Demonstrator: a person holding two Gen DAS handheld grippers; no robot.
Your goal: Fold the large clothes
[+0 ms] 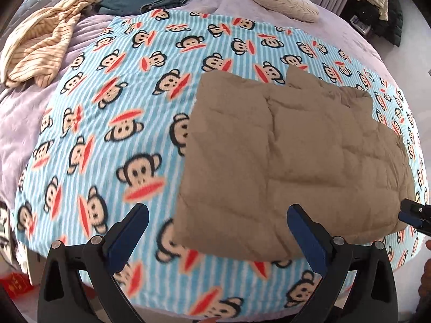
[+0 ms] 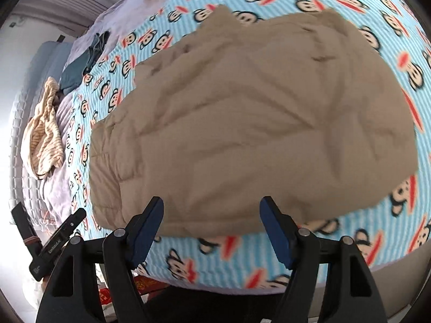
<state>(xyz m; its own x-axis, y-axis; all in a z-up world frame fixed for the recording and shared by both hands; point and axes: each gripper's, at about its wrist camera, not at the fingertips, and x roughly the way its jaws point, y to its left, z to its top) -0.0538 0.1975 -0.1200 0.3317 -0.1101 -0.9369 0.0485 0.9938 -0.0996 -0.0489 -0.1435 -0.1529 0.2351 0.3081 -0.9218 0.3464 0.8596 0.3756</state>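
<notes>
A tan quilted jacket (image 1: 293,156) lies folded flat on the blue striped monkey-print blanket (image 1: 113,102); it also fills the right wrist view (image 2: 256,123). My left gripper (image 1: 218,215) is open and empty, hovering just above the jacket's near left corner. My right gripper (image 2: 211,207) is open and empty above the jacket's near edge. The right gripper's tip shows at the right edge of the left wrist view (image 1: 414,214), and the left gripper shows at the lower left of the right wrist view (image 2: 54,242).
A cream striped garment (image 1: 43,45) and dark jeans (image 1: 145,0) lie at the bed's far left. A beige pillow (image 1: 282,1) sits at the back. Dark clothes hang on a chair (image 1: 377,10) at the far right. The bed's front edge is just below the grippers.
</notes>
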